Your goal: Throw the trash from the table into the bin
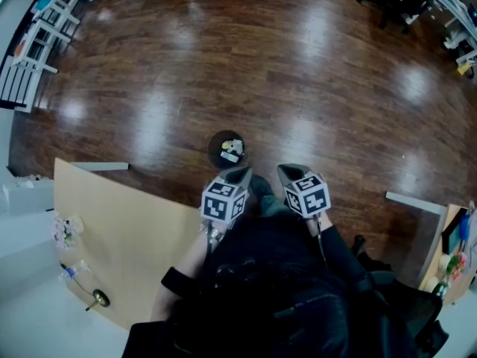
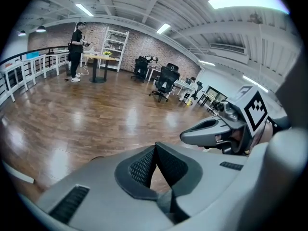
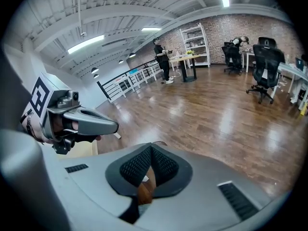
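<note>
A small dark round bin (image 1: pixel 226 149) stands on the wooden floor just past the table's edge, with pale trash inside it. Both grippers hover side by side over the floor, close behind the bin. My left gripper (image 1: pixel 242 174) is shut, its pads meeting at the tip (image 2: pixel 155 147) with nothing between them. My right gripper (image 1: pixel 288 171) is shut and empty too, its tip (image 3: pixel 151 146) pointing down at the floor. On the tan table (image 1: pixel 134 230), near its left edge, lie a crumpled wrapper (image 1: pixel 65 230), a small bottle (image 1: pixel 71 272) and a brass-coloured object (image 1: pixel 99 298).
The person's dark sleeves and body fill the bottom of the head view. A second table (image 1: pixel 446 253) with items stands at the right. White railings (image 1: pixel 37 43) line the far left. Office chairs (image 2: pixel 166 80) and a standing person (image 2: pixel 76 52) are far across the room.
</note>
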A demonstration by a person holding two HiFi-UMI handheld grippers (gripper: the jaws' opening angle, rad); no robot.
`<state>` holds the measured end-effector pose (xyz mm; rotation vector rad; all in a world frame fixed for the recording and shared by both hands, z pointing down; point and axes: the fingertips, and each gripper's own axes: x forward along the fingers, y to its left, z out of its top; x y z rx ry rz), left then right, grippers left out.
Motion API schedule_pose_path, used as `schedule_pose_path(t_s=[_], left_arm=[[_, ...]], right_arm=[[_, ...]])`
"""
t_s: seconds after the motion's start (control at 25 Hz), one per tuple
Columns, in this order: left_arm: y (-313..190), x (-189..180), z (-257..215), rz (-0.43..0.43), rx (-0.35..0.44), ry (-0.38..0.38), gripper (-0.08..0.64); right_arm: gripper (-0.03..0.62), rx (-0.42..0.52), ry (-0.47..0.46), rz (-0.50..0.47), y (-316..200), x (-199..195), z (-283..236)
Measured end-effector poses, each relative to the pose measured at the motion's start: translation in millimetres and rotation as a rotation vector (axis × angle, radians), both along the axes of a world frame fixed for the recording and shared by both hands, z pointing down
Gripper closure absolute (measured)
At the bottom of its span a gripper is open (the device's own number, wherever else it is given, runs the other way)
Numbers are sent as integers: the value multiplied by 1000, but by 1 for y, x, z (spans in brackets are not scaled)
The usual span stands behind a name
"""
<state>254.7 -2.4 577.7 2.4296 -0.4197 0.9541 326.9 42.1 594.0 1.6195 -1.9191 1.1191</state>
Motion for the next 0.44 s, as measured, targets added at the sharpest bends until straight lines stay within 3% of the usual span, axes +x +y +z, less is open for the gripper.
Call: schedule_pose_path(t_s=[0.44], left_arm=[[-26, -21, -8, -134, 21, 5, 560]], right_arm=[[592, 30, 15, -113, -28, -12, -8]])
